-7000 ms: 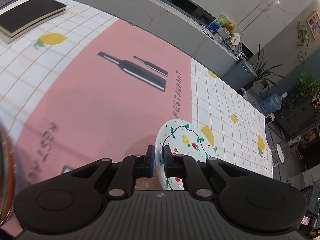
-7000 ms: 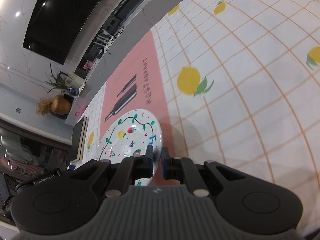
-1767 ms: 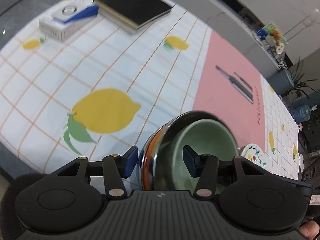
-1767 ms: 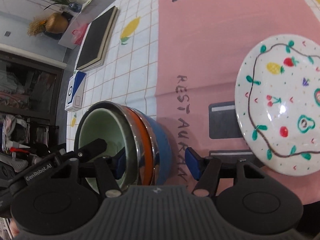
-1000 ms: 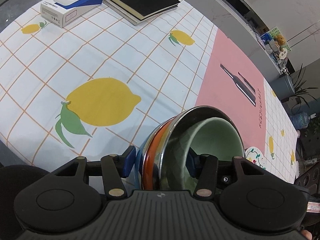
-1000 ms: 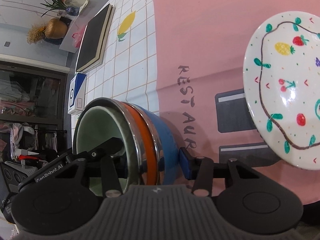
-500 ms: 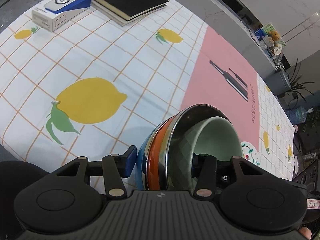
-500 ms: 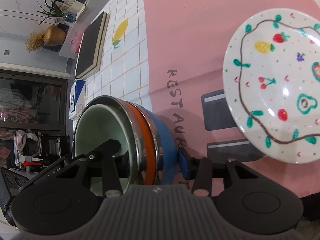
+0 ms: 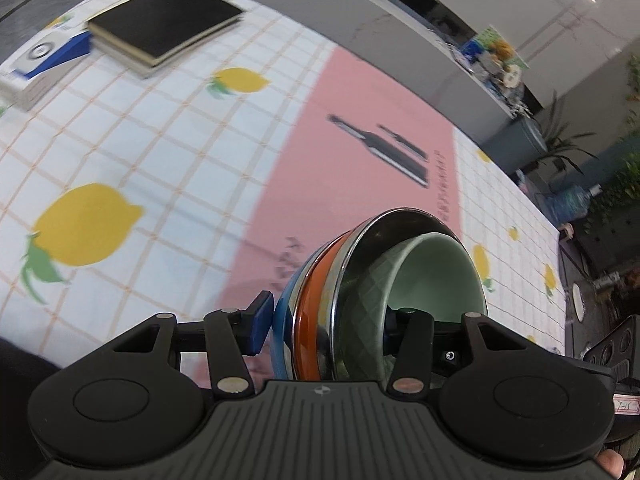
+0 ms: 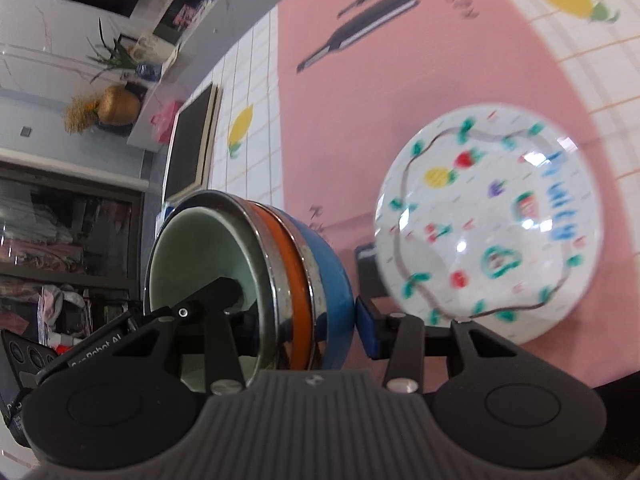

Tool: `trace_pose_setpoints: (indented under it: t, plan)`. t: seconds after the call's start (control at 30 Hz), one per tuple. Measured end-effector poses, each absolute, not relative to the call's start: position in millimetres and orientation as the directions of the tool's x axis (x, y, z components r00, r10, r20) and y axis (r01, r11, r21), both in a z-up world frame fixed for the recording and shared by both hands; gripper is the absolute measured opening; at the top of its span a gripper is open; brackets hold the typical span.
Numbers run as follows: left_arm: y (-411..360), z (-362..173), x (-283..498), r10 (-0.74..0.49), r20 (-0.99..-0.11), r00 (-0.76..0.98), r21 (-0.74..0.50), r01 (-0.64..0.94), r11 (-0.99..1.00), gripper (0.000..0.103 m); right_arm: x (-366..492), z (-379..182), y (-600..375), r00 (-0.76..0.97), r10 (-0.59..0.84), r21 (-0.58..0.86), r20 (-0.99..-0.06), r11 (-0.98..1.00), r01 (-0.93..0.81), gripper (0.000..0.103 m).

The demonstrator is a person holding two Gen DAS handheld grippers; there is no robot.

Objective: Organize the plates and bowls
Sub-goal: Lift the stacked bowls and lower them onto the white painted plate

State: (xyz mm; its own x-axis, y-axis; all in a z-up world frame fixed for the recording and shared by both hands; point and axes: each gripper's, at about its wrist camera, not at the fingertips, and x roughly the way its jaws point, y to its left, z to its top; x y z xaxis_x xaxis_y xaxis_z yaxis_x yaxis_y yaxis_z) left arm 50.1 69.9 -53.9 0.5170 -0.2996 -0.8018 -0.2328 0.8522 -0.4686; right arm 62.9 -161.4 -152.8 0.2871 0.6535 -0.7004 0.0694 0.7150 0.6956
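The nested bowls (image 9: 360, 296) are gripped tilted above the pink cloth (image 9: 320, 152) by both the left gripper (image 9: 324, 324) and right gripper (image 10: 296, 312), one finger inside the green bowl (image 10: 200, 256); the plate (image 10: 488, 220) lies beside; "RESTAURANT" is blurred.

A nested stack of bowls (image 9: 360, 300) is tipped on its side above the pink cloth: blue outermost, then orange, a steel one, and a pale green bowl (image 10: 208, 256) innermost, mouth open sideways. Near it a white plate (image 10: 488, 220) painted with fruit and a dark wavy line lies flat
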Motion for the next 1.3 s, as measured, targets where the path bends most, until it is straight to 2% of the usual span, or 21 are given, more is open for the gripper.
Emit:
trace_pose_setpoints:
  t: [0.33,0.53,0.87,1.3]
  plan:
    - [12.1,-44.8,83.7,-0.378,-0.768,0.517,-0.509,-0.136,0.850,0.056,80.1,-128.8,-224.9,0.366,0.601,0.670,-0.710,0.737,0.089,0.044]
    - [-9.9,-56.4,100.7,-0.402,-0.777,0.485,-0.517,-0.127,0.846,0.056,91.0,-136.5,-250.0,0.359,0.582,0.655,-0.729,0.746,0.121,0.044]
    - [-13.9,-84.8,103.5,-0.405,-0.809,0.426,-0.513,-0.176,0.840,0.055,91.2,-162.7,-258.2,0.307,0.576,0.638,-0.758,0.752,0.164,0.044]
    - [-14.1,-89.8,96.5,-0.408,-0.812,0.416,-0.508,-0.162,0.846,0.054,90.1,-167.3,-255.7,0.314,0.558,0.620,-0.768,0.771,0.145,0.044]
